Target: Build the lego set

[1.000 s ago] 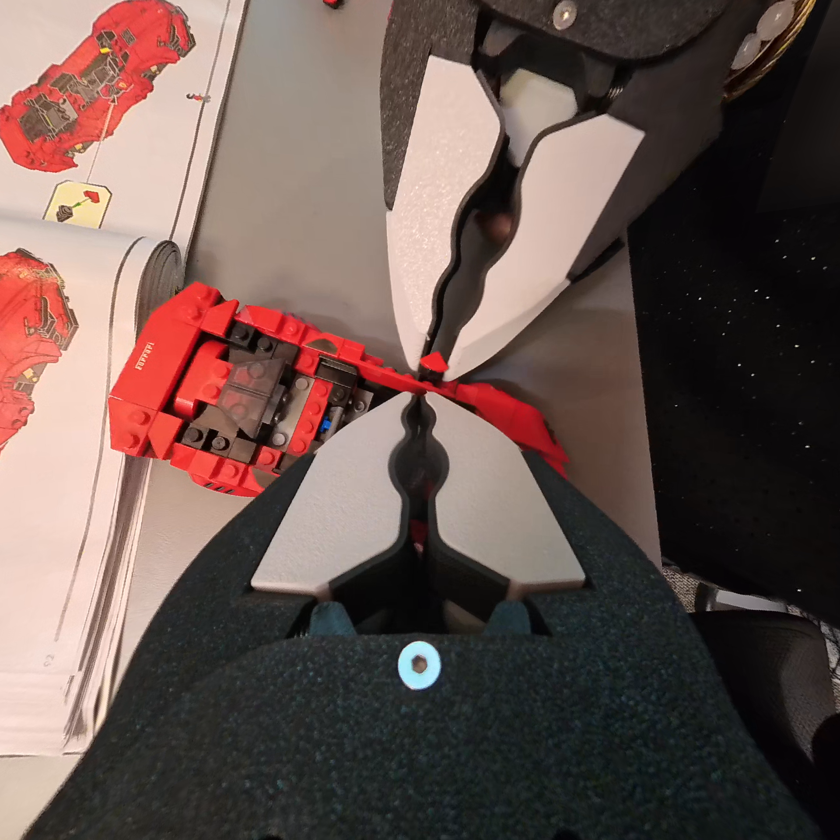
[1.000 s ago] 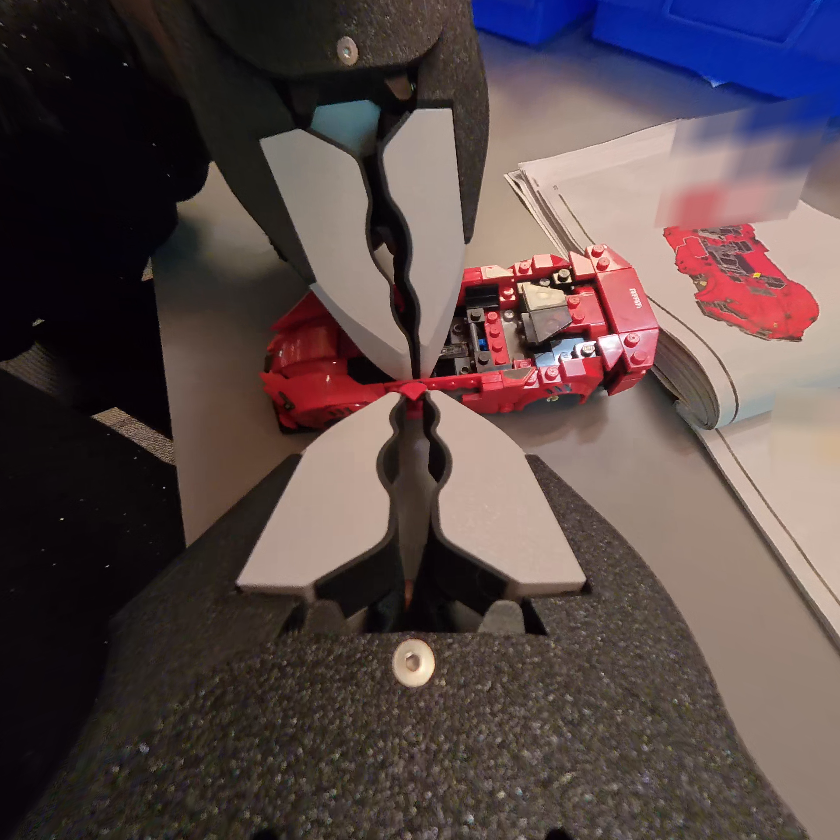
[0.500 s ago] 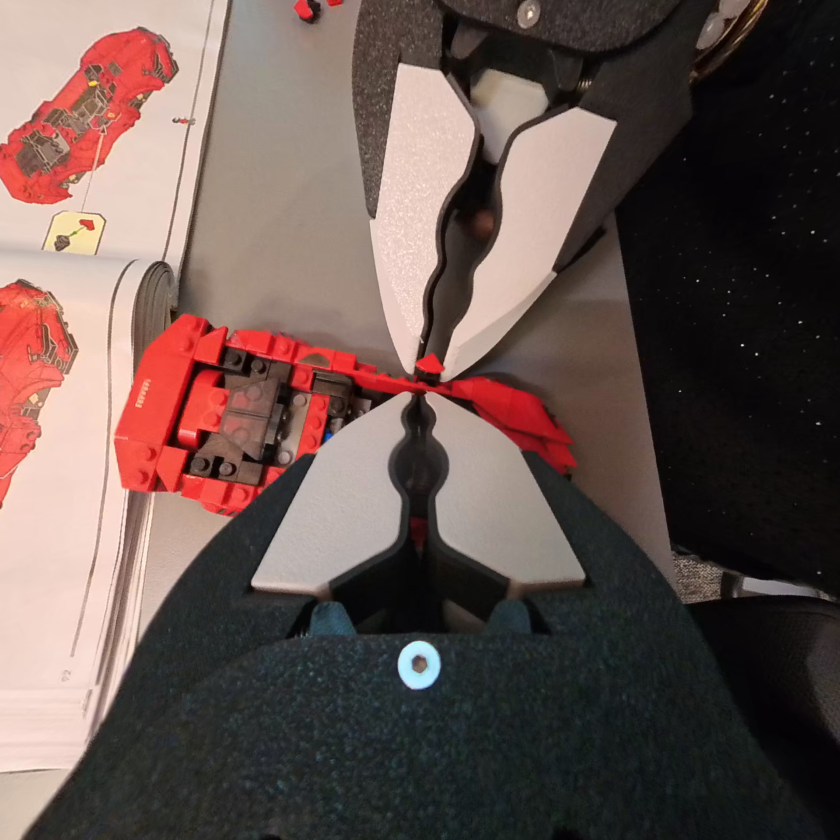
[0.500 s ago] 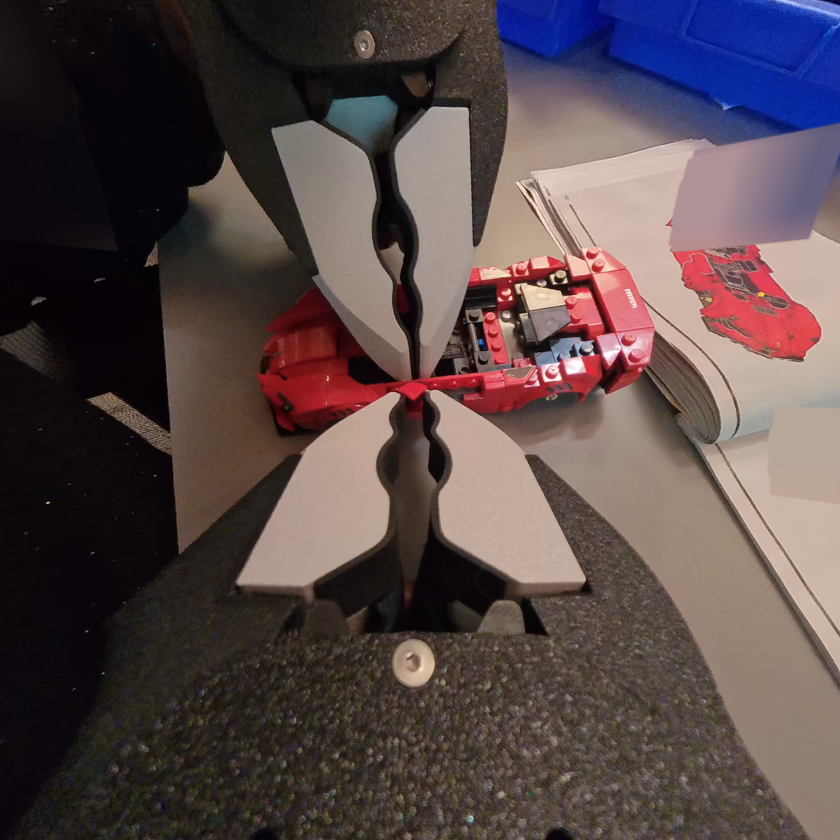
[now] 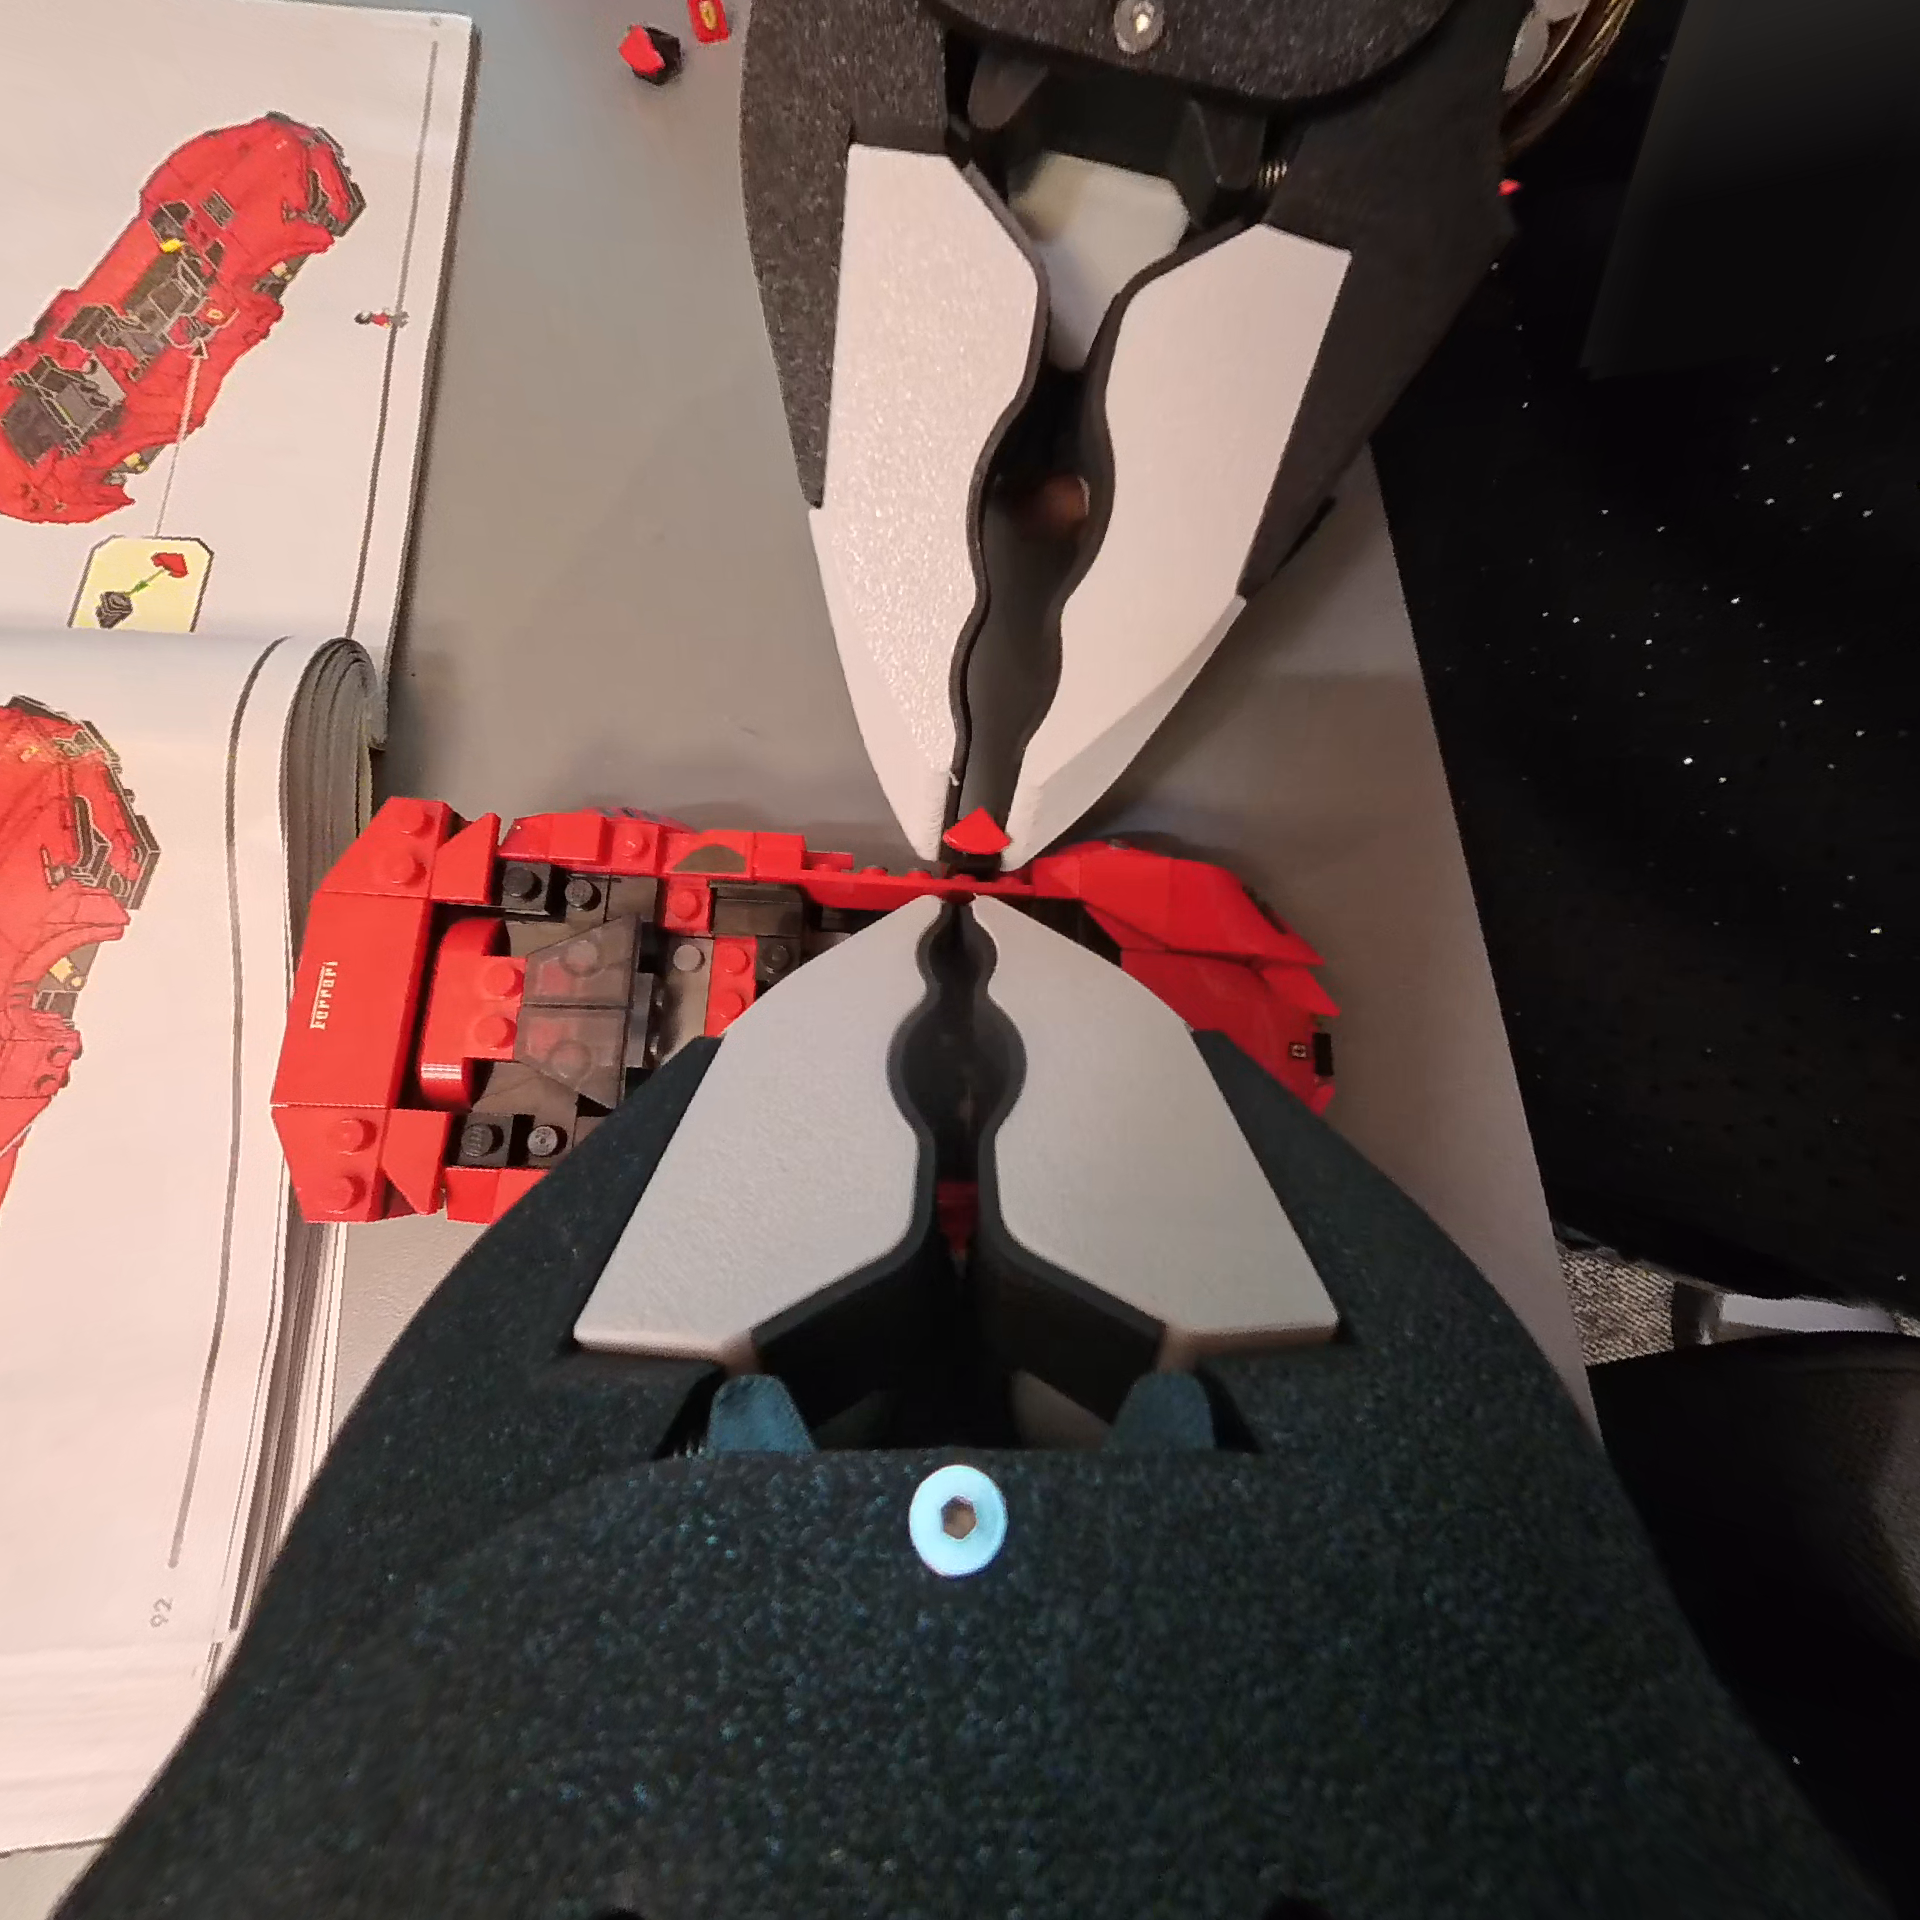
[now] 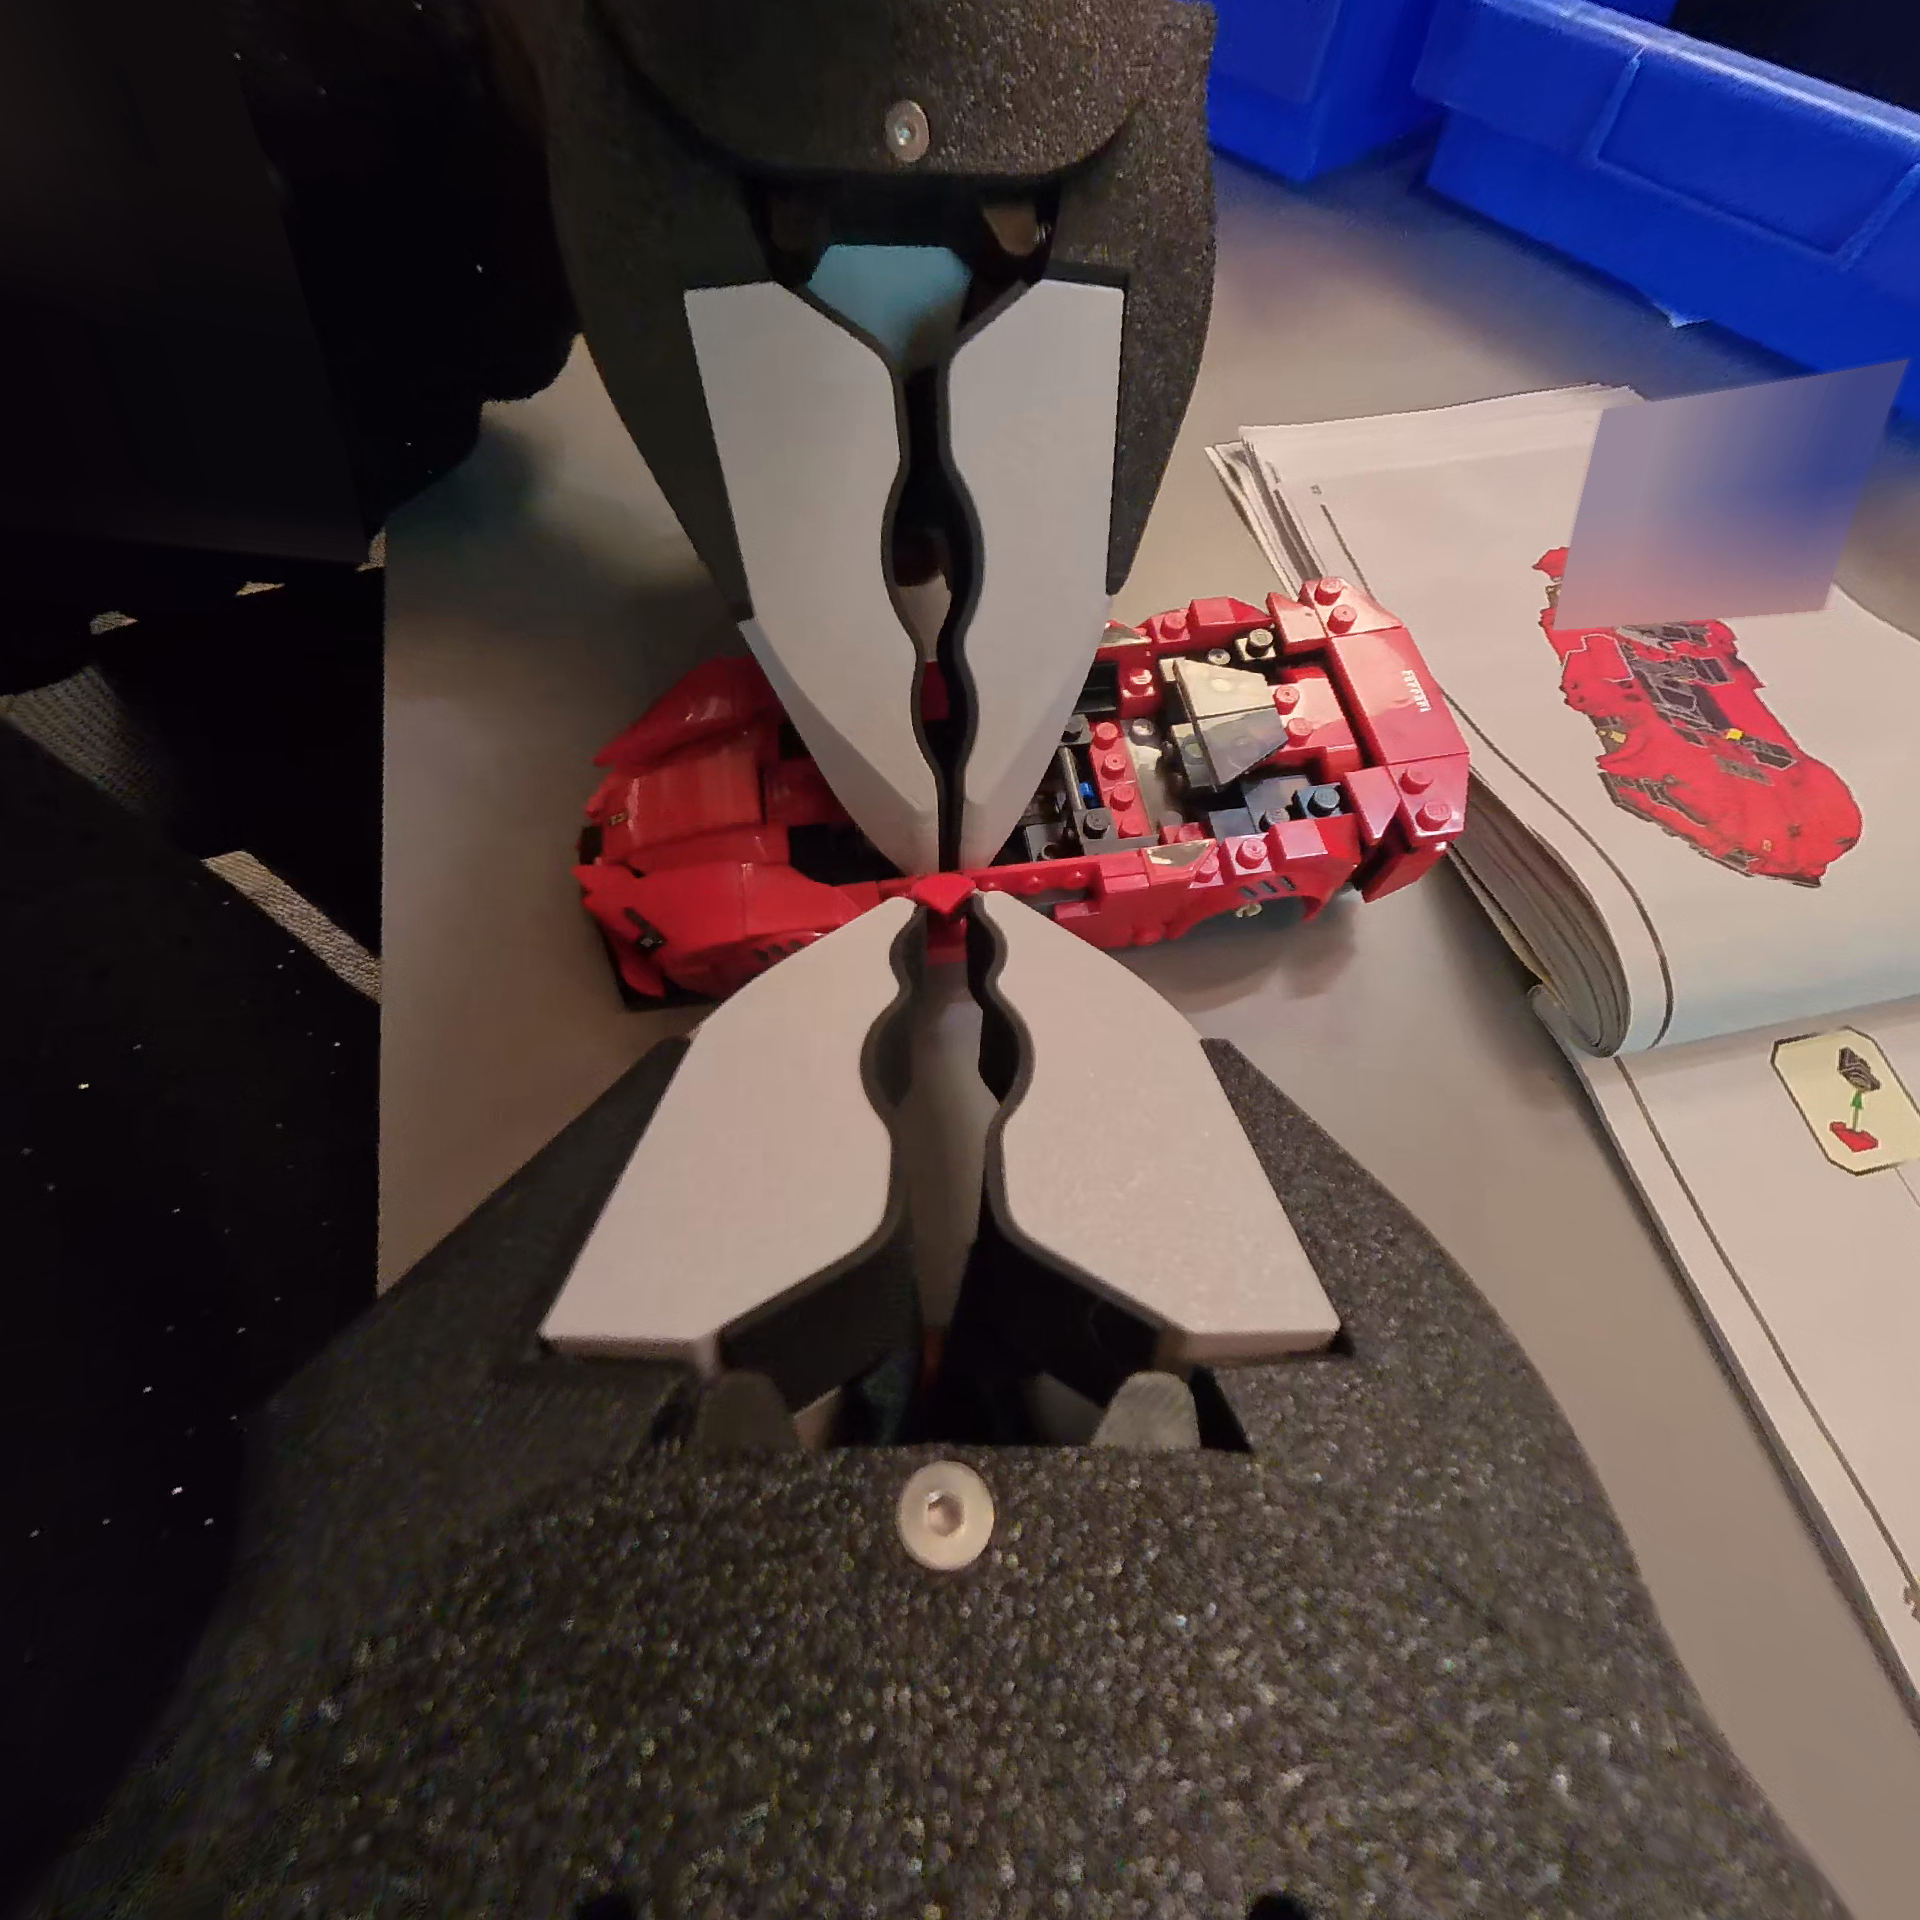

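- On a grey surface [image 5: 582, 582] lies a red car [image 5: 416, 977] built of bricks, resting on its wheels with the roof off, so black and red bricks show inside.
- Left gripper [image 5: 958, 906], seen from its own camera, reaches over the car's middle; its two grey fingers [image 5: 790, 1122] are pressed together at the tips, which rest on a thin red strip along the car's far side.
- Right gripper [image 5: 975, 826] comes from the opposite side, tip to tip with the left one; its fingers pinch a small red brick [image 5: 975, 831] just above that strip.
- From the right wrist view, the same meeting shows: the right gripper [image 6: 943, 904] at the bottom holds the small red brick [image 6: 943, 891] against the car's [image 6: 1351, 790] near edge, and the left gripper [image 6: 948, 857] points down from above with its fingers closed.
- Whether the small brick is already seated on the car cannot be told.
- An open booklet [image 5: 156, 935] lies just beside the car's rear end, touching or nearly touching it; its pages show drawings of the red car.
- Two loose red pieces [image 5: 649, 50] lie on the surface, well apart from the car.
- Blue bins [image 6: 1621, 156] stand beyond the booklet [image 6: 1558, 727] in the right wrist view.
- Both grippers have black, grainy bodies.
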The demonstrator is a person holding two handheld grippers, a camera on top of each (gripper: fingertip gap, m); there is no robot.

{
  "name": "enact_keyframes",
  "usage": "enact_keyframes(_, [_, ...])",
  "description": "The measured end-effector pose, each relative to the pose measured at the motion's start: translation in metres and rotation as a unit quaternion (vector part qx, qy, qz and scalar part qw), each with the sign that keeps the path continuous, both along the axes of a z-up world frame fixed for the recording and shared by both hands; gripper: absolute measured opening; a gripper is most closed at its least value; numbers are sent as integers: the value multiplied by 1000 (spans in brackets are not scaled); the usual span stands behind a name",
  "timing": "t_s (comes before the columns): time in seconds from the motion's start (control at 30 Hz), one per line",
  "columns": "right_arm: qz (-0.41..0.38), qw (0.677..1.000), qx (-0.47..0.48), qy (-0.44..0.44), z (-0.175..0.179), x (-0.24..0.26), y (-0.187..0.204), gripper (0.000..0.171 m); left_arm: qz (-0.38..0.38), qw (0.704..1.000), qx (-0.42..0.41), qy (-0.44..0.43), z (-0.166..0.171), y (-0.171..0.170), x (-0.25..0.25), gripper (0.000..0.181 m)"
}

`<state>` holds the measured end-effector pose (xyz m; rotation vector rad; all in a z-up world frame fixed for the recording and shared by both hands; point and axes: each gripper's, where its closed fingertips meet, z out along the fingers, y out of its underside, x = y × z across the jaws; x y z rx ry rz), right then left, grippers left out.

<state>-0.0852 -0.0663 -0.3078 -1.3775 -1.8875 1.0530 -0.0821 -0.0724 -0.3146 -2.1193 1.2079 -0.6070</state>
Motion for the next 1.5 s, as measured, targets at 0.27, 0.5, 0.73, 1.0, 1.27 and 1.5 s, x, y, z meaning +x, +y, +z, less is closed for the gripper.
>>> enact_keyframes(0.27, [6,1000,-19,-8,-1,0,0,7,7,1000,1,-10,-1,2,0,0])
enact_keyframes(0.5, [5,1000,-12,-5,-1,-1,0,7,10,1000,9,-1,1,4,-2,0])
enact_keyframes(0.73, [7,1000,-6,-3,-1,-1,0,7,9,1000,12,1,1,4,-1,0])
enact_keyframes(1.0, [8,1000,1,0,-1,-2,-1,7,11,1000,11,4,1,4,-1,0])
enact_keyframes(1.27, [7,1000,7,3,-1,-3,0,7,26,1000,9,0,0,6,-3,0])
enact_keyframes(1.5, [8,1000,-3,-1,-1,-2,0,10,37,999,5,-16,2,5,-4,0])
